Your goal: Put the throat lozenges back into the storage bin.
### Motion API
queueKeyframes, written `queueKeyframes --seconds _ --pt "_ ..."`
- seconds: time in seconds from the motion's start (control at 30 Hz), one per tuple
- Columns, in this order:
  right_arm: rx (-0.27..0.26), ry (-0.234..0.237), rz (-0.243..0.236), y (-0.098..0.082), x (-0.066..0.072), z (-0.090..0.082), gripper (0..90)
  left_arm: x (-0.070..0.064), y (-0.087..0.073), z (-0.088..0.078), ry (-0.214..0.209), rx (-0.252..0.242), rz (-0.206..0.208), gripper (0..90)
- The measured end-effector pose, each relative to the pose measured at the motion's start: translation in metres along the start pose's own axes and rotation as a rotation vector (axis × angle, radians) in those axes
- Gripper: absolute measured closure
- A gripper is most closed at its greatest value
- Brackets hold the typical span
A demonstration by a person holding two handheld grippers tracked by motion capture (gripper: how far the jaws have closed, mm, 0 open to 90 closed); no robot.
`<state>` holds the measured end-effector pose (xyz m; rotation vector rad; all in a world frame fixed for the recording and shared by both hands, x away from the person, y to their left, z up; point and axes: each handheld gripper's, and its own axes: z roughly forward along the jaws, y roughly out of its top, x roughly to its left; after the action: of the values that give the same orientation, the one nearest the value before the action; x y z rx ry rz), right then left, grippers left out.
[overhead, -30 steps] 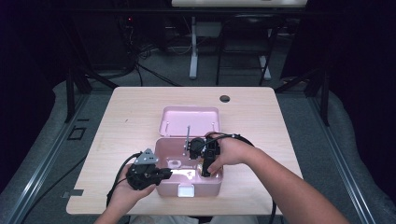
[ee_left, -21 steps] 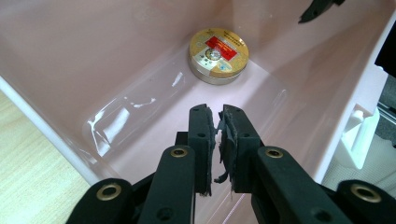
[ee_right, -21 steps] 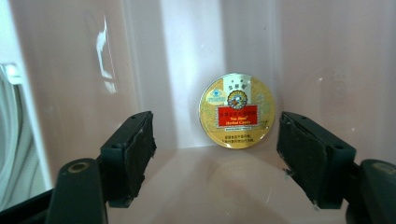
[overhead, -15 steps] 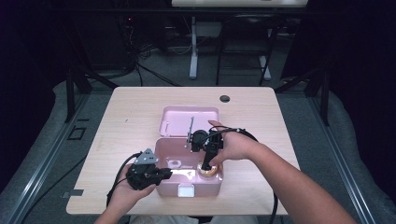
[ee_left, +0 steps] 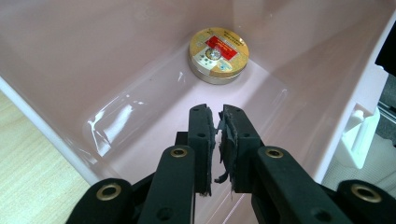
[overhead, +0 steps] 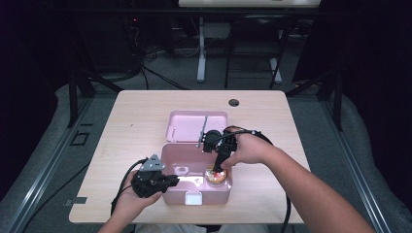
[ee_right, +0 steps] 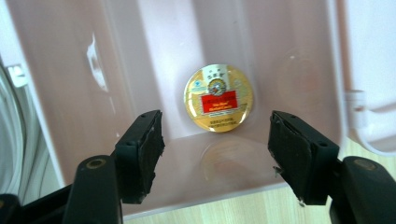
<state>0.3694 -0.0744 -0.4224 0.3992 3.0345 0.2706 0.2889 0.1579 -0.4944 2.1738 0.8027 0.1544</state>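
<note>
1. One round gold tin (overhead: 215,175) with a red label, lying flat on the floor of the open pink box (overhead: 171,160), lower centre of the high view, near the box's right wall.
2. Right gripper (overhead: 219,167): above the tin, fingers spread clear of it, lately narrowing, grasping nothing.
3. Left gripper (overhead: 176,181): at the box's left edge, fingers (ee_left: 201,140) clenched together on nothing.
4. Box lid (overhead: 187,125): open, flat on the worktop (overhead: 131,121).

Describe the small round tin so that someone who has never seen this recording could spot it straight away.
On the wooden table stands an open pink box with its lid laid back. The tin lies flat on the box's floor, in the corner below the right gripper. It is the one gold disc there, with a red label on top.
</note>
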Motion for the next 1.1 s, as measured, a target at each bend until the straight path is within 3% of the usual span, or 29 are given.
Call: queueKeyframes --seconds 0.37,0.7,1.1 --pt "-0.067 -0.006 0.14 -0.009 -0.015 -0.011 39.9 0.0 0.0 0.0 0.001 0.0 0.0 82.1" --pt "-0.087 -0.046 0.199 -0.017 -0.026 -0.013 43.4 0.0 0.0 0.0 0.001 -0.002 -0.001 82.2" --pt "-0.164 -0.065 0.286 -0.03 -0.038 -0.015 46.7 0.0 0.0 0.0 0.0 -0.001 -0.001 82.4"
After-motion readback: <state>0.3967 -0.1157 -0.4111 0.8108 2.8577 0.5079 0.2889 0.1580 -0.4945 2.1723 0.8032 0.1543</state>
